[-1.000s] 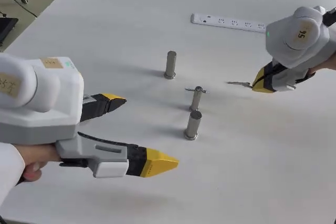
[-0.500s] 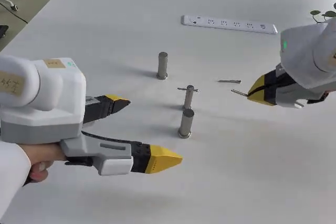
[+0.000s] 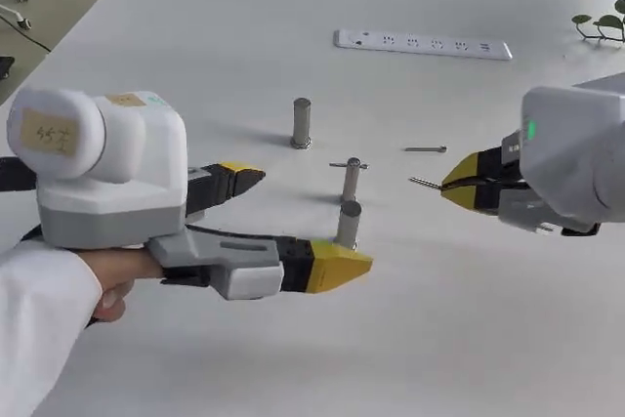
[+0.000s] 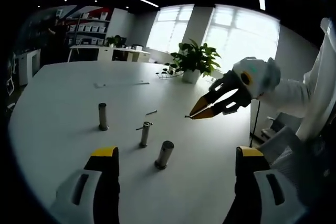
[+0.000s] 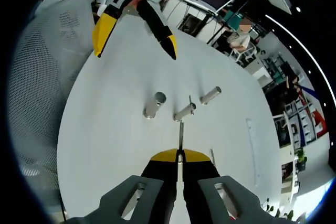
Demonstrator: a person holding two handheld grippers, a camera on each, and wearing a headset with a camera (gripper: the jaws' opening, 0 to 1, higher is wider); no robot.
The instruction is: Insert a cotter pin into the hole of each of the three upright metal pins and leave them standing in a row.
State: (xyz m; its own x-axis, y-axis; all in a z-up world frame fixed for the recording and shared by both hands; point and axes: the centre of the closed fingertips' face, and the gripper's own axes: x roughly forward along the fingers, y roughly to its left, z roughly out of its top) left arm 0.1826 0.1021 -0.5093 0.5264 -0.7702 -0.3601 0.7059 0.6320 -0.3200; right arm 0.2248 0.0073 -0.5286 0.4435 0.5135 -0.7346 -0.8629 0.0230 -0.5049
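Above the white desk, I am holding my right hand-held gripper with its jaws clamped together on the held cotter pin. The pin's free end is pointing towards the three upright metal pins standing in a row. The middle pin is carrying an inserted cotter pin crosswise through its hole near the top. The far pin and the near pin are standing bare. I am hovering my left hand-held gripper with its jaws wide apart and gripping nothing. The near pin is standing just ahead of them in the left gripper view. A loose cotter pin is lying flat on the desk beyond the held one. A white power strip is lying further back.
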